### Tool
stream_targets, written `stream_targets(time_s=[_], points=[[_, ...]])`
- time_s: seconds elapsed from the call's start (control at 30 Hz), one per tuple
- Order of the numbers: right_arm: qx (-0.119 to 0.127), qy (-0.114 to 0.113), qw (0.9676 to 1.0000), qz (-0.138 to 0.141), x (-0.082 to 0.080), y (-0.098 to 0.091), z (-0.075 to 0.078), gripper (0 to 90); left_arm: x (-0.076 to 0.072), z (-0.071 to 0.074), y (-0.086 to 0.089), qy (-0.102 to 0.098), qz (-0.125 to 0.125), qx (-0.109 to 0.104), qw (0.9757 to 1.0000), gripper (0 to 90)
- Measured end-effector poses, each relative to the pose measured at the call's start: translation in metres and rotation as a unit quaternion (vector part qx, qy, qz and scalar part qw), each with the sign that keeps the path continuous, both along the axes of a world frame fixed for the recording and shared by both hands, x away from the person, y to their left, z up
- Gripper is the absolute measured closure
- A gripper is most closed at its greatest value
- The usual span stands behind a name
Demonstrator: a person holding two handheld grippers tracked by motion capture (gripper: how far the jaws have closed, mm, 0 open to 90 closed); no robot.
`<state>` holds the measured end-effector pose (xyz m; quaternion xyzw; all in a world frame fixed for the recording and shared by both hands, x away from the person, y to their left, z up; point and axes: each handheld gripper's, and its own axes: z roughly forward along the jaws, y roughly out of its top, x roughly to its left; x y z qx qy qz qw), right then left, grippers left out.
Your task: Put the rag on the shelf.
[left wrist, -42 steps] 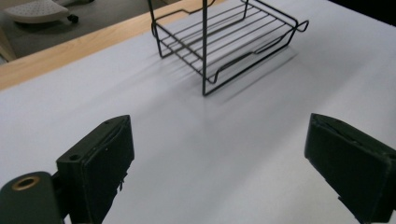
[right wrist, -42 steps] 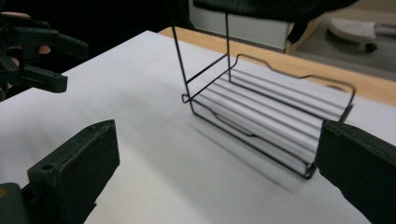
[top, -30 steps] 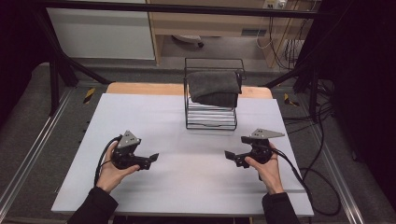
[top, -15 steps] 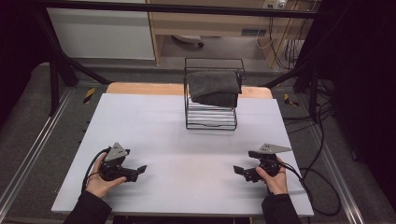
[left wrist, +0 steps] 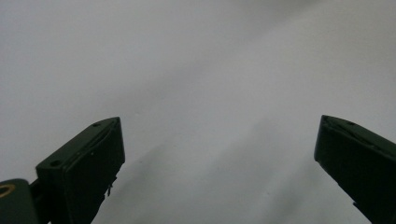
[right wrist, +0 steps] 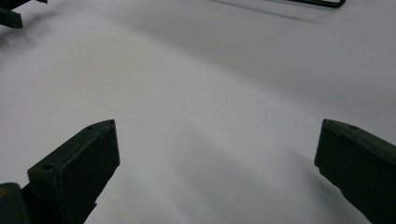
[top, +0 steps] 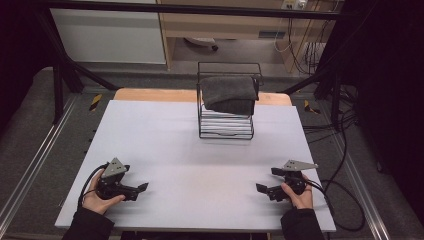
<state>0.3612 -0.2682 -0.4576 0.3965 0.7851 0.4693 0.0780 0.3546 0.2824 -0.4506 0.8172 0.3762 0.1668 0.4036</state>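
Left gripper point(top: 141, 189) — held in the left hand point(top: 97, 197) at the table's point(top: 165, 135) 7 o'clock corner, low over the surface, jaws pointing toward 3 o'clock. In the left gripper view the jaws stand wide apart with bare table between them; they have just been opening, nothing between.

Right gripper point(top: 267, 184) — held in the right hand point(top: 299, 195) at 5 o'clock, jaws pointing toward 9 o'clock, facing the left gripper across the near edge. In the right gripper view its jaws also stand wide apart, gripping nothing.

Rack point(top: 226, 125) — black wire, upright at the table's 12 o'clock, well apart from both grippers.

Towel point(top: 230, 92) — dark grey, folded, draped over the rack's top.

Cable point(top: 345, 200) — trails from the right gripper off the table's right edge.
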Motion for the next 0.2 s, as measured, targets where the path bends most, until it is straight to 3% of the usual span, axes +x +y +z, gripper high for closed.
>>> stream_targets(time_s=[0.2], points=[[-0.006, 0.001, 1.0, 0.0, -0.0002, 0.0, -0.0004, 0.9, 0.0, -0.0014, 0.0007, 0.004, -0.002, -0.003, 1.0, 1.9]])
